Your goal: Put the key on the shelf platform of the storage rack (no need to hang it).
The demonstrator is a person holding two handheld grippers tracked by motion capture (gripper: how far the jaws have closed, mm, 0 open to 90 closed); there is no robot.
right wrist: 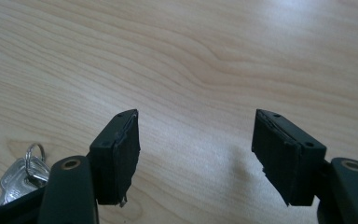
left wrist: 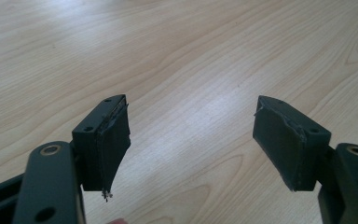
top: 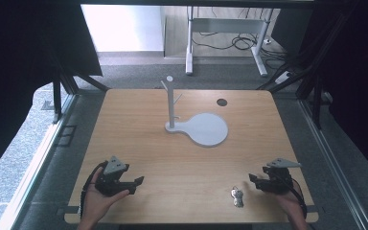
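both tongs parked at near edge, spread, nothing pinched.
left to right: our left gripper (top: 133, 184) rests on the light wooden table (top: 139, 139), jaws wide apart over bare wood. white peg stand with round flat base (top: 199, 125) sits mid-table, well apart from both. small bunch of silver keys on a ring (top: 238, 197) lies just beside our right gripper (top: 255, 181), jaws wide apart too, not touching.
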